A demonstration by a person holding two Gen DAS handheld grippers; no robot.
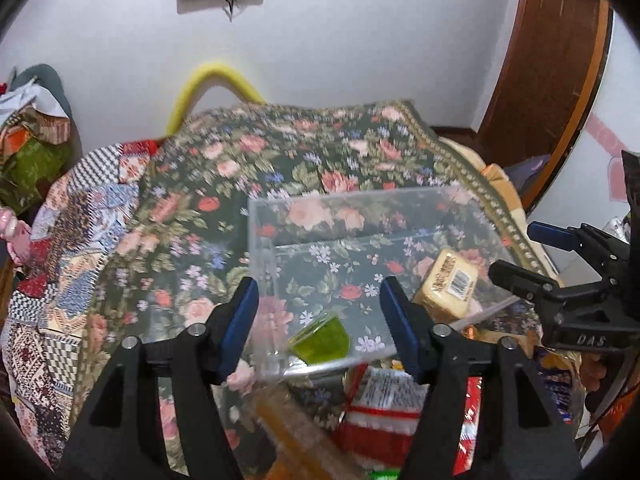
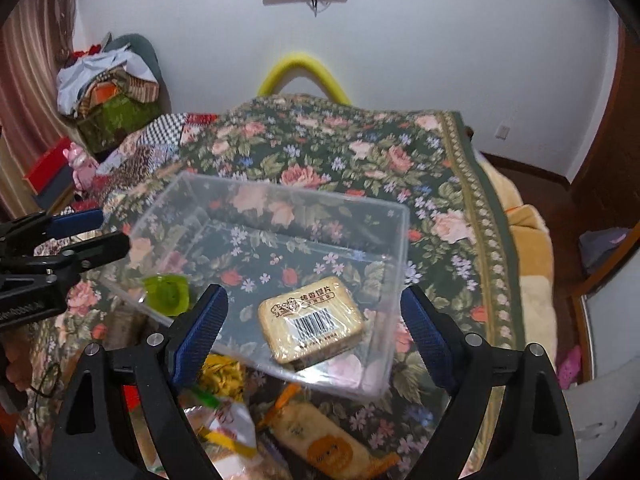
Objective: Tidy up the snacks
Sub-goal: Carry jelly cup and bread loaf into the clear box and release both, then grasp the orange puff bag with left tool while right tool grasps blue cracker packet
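Both tools hang above the near rim of the clear plastic box [image 2: 256, 216], and that box is our landmark, sitting on the floral-covered table [image 2: 360, 152]. The left tool [image 1: 318, 312] has its jaws spread wide with nothing between them, and the right tool [image 2: 314, 330] is just as wide and just as empty. Inside the box: two items. One tan biscuit pack [image 2: 312, 322] with a barcode lies flat on the box floor toward the near right side, and one green jelly cup [image 1: 320, 338] sits in the near left corner, tilted. My read is that both landed close to the near wall because that is the side the tools reach in from.

Just outside the box's near wall lies the loose pile still to be sorted. I can count an orange-printed cracker pack [image 2: 320, 436], a red-and-white packet [image 1: 380, 412], a yellow-foil wrapper [image 2: 220, 372] and a white torn-looking wrapper [image 2: 232, 420]; more lie beneath, too blurred to number. With two in and several out, the job looks early.
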